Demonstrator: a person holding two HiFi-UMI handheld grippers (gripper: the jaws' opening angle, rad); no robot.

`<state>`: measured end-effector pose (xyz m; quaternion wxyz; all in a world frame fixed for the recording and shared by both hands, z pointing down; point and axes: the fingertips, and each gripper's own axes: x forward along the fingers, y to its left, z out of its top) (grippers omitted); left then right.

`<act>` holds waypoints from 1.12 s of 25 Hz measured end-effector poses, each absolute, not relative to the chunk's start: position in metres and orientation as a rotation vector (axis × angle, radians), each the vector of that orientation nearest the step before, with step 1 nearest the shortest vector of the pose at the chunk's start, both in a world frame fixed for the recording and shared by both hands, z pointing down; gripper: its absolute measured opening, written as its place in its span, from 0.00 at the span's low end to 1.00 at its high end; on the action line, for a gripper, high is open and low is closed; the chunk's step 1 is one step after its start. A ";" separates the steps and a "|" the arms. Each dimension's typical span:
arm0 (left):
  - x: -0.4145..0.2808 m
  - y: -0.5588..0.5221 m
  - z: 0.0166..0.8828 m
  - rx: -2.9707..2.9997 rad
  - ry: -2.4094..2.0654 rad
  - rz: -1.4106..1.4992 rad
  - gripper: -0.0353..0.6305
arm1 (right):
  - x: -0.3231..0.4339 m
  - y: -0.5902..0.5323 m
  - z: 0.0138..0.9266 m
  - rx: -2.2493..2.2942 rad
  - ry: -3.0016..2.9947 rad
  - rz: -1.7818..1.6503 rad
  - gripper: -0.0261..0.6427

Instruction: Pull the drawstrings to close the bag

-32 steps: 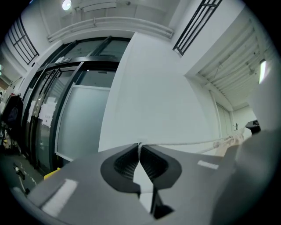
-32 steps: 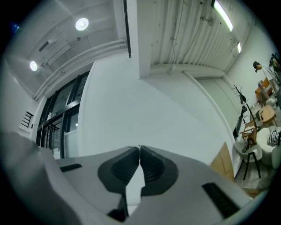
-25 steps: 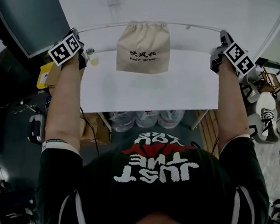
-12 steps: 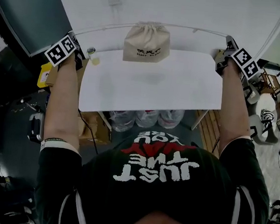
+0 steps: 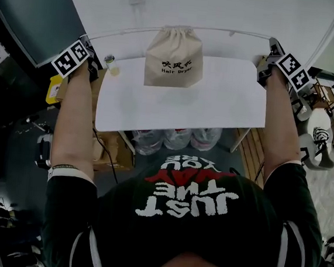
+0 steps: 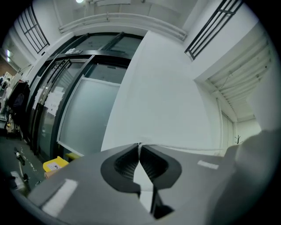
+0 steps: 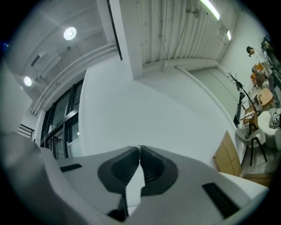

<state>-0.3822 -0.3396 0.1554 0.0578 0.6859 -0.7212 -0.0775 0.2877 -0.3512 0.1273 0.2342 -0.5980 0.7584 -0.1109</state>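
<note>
A beige cloth bag (image 5: 174, 59) with dark print hangs over the white table (image 5: 181, 105), its mouth gathered into a tight pucker. A white drawstring (image 5: 130, 31) runs left from the mouth to my left gripper (image 5: 89, 41), and another drawstring (image 5: 230, 31) runs right to my right gripper (image 5: 271, 45). Both cords are taut and nearly level. In the left gripper view my left gripper (image 6: 140, 147) is shut, and the thin cord (image 6: 184, 148) leaves its tips. In the right gripper view my right gripper (image 7: 139, 148) is shut too; the cord is too thin to make out there.
A small round jar (image 5: 109, 60) sits at the table's left edge. Clear water bottles (image 5: 172, 137) and a cardboard box (image 5: 111, 153) lie under the table. A yellow box (image 5: 54, 88) is on the floor at left, and chairs (image 5: 326, 125) stand at right.
Both grippers have moved slightly outward. The bag's mouth has drawn in from wide to a narrow pucker. The bag swung up half a second ago and hangs straight again.
</note>
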 end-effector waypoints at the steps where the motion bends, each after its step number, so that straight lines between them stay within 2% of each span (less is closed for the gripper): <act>1: -0.382 -0.340 0.155 2.078 -2.180 -0.245 0.07 | 0.287 -0.352 0.128 -1.641 2.080 -0.308 0.06; 15: -0.388 -0.343 0.172 2.088 -2.126 -0.202 0.07 | 0.308 -0.359 0.155 -1.618 1.973 -0.492 0.06; 28: -0.397 -0.342 0.179 2.109 -2.094 -0.197 0.07 | 0.299 -0.367 0.161 -1.594 2.058 -0.495 0.06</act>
